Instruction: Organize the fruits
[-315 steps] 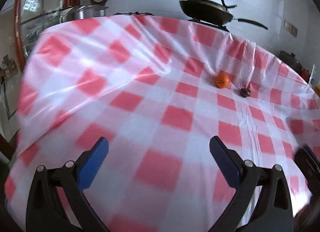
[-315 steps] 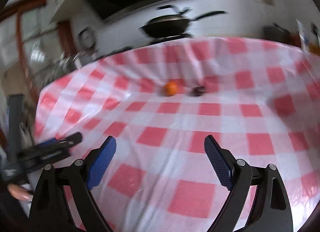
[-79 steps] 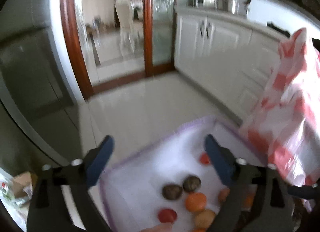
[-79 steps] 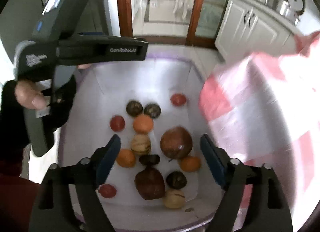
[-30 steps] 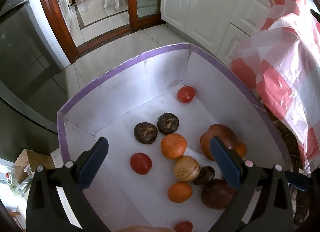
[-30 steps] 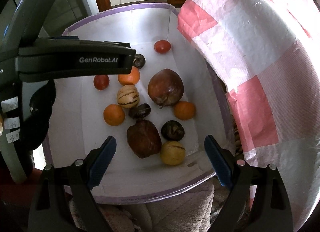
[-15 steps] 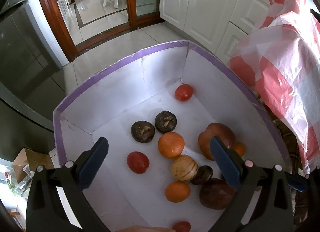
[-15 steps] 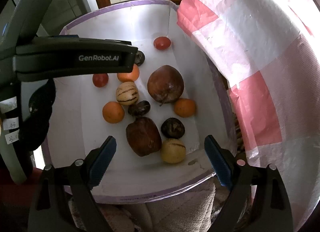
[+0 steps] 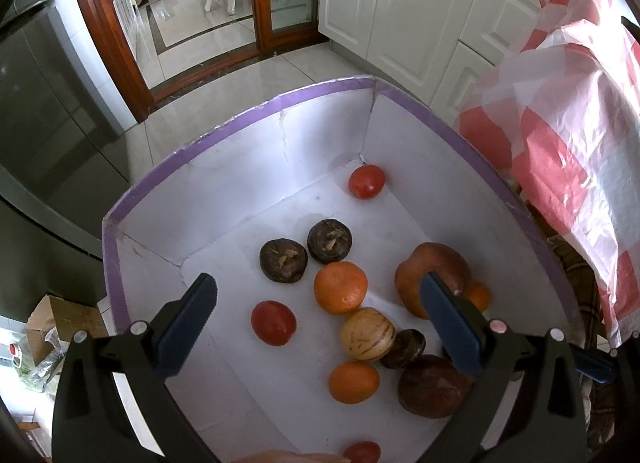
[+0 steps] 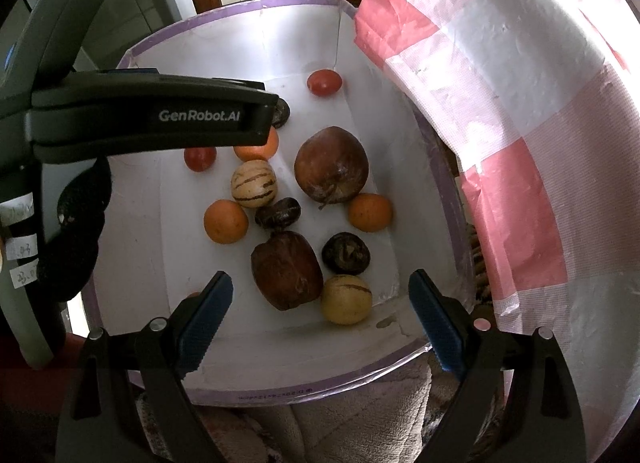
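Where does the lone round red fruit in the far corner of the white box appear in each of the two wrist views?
Left wrist view: the lone round red fruit lies right of centre, in the upper half, in the box's far corner.
Right wrist view: it lies near the centre, in the upper part.
Shared landmark: the purple-edged white box, beside the red-and-white checked tablecloth.

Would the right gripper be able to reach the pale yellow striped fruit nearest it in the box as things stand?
Probably yes: the right gripper is open above the box, and the striped fruit lies uncovered, though the brown fruit beside it crowds one side.
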The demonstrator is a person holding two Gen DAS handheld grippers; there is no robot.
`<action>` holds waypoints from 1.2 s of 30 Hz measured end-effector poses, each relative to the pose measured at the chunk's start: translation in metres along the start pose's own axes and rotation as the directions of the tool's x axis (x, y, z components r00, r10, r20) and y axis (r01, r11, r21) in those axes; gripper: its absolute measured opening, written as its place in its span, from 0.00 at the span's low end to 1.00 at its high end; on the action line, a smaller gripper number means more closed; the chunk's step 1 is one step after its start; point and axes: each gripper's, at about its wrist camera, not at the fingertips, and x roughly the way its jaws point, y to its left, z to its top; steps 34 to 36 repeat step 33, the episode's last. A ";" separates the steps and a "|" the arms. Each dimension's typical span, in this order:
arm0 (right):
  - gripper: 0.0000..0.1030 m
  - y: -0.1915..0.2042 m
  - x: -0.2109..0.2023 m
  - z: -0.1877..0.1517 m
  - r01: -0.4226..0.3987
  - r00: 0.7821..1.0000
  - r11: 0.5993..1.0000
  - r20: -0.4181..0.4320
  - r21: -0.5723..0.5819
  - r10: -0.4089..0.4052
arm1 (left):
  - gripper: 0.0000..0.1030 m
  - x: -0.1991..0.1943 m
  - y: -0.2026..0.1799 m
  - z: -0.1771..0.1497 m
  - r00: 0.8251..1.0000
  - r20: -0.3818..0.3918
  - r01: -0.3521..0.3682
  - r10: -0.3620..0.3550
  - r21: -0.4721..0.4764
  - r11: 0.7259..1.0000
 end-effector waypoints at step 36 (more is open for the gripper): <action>0.84 -0.001 0.004 -0.005 -0.005 1.000 1.000 -0.014 -0.004 0.005 | 0.99 0.009 0.014 0.006 0.999 -0.041 -0.001 0.001 -0.015 1.000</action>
